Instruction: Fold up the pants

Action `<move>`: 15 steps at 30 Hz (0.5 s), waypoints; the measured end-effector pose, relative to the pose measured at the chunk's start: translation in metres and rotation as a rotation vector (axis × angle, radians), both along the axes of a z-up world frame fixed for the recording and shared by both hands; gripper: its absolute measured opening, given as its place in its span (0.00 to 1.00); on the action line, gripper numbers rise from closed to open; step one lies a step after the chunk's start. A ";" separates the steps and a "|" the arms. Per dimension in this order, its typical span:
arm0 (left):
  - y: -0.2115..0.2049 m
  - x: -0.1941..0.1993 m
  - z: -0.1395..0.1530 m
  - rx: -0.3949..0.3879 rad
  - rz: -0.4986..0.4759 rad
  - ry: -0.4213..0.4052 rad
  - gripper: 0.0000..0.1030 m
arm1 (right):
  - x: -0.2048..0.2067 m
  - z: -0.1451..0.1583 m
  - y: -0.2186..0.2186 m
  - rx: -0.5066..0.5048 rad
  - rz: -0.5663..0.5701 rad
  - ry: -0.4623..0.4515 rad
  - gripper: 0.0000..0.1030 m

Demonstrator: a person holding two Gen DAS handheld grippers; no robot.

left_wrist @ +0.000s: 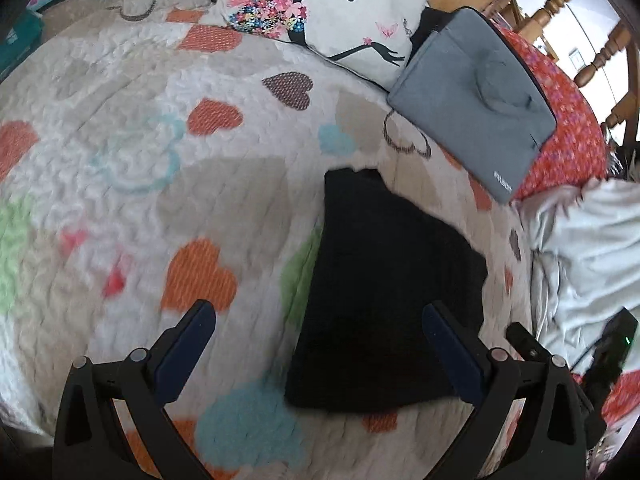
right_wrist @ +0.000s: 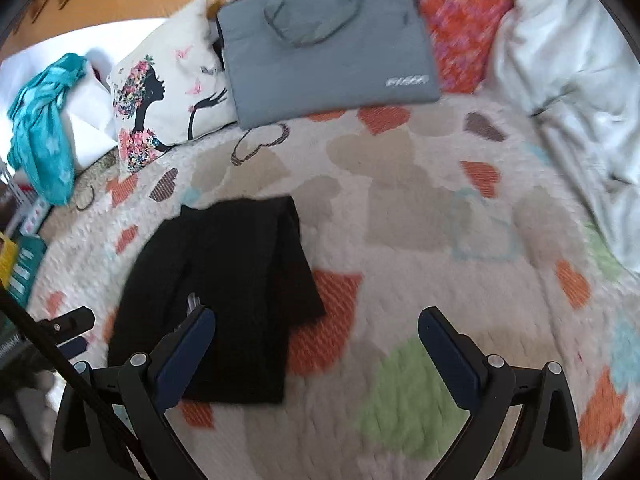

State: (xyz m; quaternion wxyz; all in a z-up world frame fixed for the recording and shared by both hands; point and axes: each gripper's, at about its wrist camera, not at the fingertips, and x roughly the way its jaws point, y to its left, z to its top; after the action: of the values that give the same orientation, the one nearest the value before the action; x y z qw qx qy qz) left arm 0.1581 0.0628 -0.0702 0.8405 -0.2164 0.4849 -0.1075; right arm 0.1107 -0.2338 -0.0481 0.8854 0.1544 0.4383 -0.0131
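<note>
The black pants (left_wrist: pixel 384 288) lie folded into a compact stack on the heart-patterned quilt (left_wrist: pixel 160 184). In the right wrist view the pants (right_wrist: pixel 224 288) lie left of centre. My left gripper (left_wrist: pixel 320 312) is open and empty, held above the quilt, with its right finger over the pants' right edge. My right gripper (right_wrist: pixel 316 316) is open and empty, above the quilt, with its left finger over the pants' lower part. Part of the other gripper (right_wrist: pixel 72 324) shows at the left edge of the right wrist view.
A grey laptop bag (left_wrist: pixel 476 108) (right_wrist: pixel 324 48) lies at the far side beside a decorative pillow (left_wrist: pixel 320 4) (right_wrist: pixel 168 100). A red floral cushion (left_wrist: pixel 568 128) and a white blanket (left_wrist: pixel 592 256) (right_wrist: pixel 568 80) lie to the right. Teal cloth (right_wrist: pixel 44 120) lies far left.
</note>
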 end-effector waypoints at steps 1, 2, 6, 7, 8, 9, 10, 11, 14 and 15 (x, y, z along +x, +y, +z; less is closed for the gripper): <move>-0.007 0.014 -0.006 0.010 -0.020 0.026 1.00 | 0.016 -0.004 0.000 0.016 0.020 0.024 1.00; -0.012 0.023 -0.012 0.008 -0.038 0.043 1.00 | 0.032 -0.011 -0.001 0.043 0.040 0.051 1.00; -0.033 0.051 -0.042 -0.009 -0.122 0.116 0.88 | 0.059 -0.038 -0.006 0.206 0.063 0.096 0.97; -0.038 0.053 -0.046 0.010 -0.131 0.122 0.88 | 0.060 -0.045 -0.006 0.245 0.065 0.100 0.96; -0.042 0.054 -0.047 0.033 -0.130 0.100 0.88 | 0.062 -0.052 -0.006 0.291 0.077 0.114 0.95; -0.044 0.053 -0.047 0.040 -0.133 0.090 0.88 | 0.064 -0.057 -0.004 0.332 0.094 0.128 0.95; -0.046 0.054 -0.047 0.046 -0.141 0.088 0.88 | 0.066 -0.059 -0.002 0.352 0.104 0.131 0.95; -0.047 0.055 -0.047 0.045 -0.150 0.091 0.88 | 0.068 -0.059 0.001 0.365 0.122 0.122 0.95; -0.041 0.059 -0.053 -0.014 -0.149 0.099 0.95 | 0.073 -0.063 0.011 0.377 0.167 0.109 0.95; -0.040 0.060 -0.055 -0.035 -0.154 0.092 1.00 | 0.073 -0.065 0.012 0.376 0.167 0.097 0.96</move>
State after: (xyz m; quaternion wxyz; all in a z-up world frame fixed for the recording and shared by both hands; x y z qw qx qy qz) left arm 0.2178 0.0225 -0.1249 0.8027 -0.1977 0.5362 -0.1704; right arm 0.1840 -0.2214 -0.1127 0.8169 0.2791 0.4864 0.1351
